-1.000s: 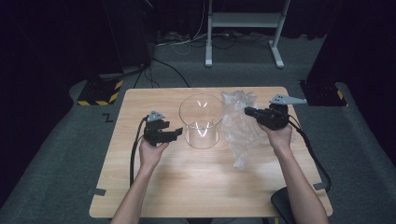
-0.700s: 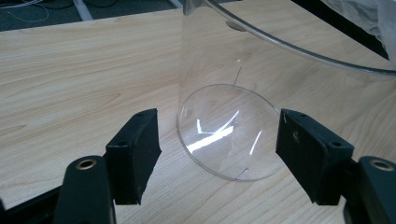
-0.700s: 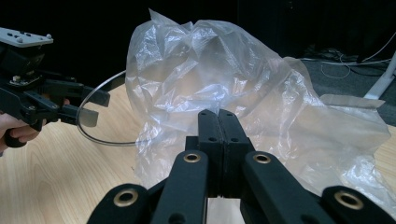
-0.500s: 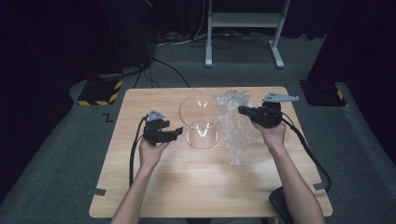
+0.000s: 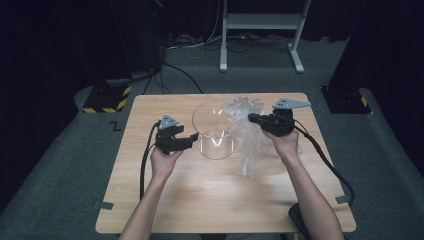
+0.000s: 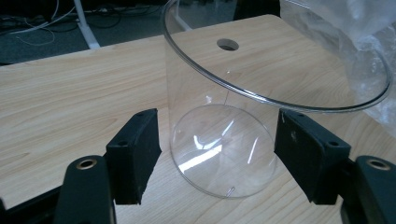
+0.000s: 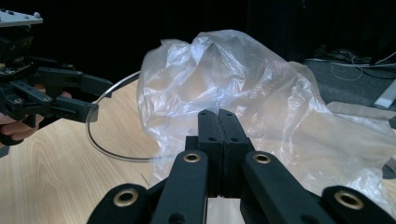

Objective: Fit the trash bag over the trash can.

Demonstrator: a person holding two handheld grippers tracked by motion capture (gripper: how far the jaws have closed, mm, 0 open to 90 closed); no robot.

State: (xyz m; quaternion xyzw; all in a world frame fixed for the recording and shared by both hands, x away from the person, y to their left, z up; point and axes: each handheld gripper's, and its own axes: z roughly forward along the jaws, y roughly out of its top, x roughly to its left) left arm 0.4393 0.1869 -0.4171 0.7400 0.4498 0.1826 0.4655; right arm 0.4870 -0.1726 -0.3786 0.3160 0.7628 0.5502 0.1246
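From the high view, a clear round glass beaker (image 5: 214, 131) stands upright on the pale wooden table (image 5: 200, 200), just off the tips of the left gripper (image 5: 186, 140), while the right gripper (image 5: 253, 119) holds a crumpled clear plastic bag (image 5: 248, 135) beside the beaker's far side. In the left gripper view its jaws stand wide apart, one on each side of the beaker's base, neither clearly touching the glass. In the right gripper view the jaws are pressed together on the bag, which billows up just beyond the fingertips.

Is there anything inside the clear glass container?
The glass container looks empty; its bottom and the wooden table show through. The plastic bag covers part of its far rim.
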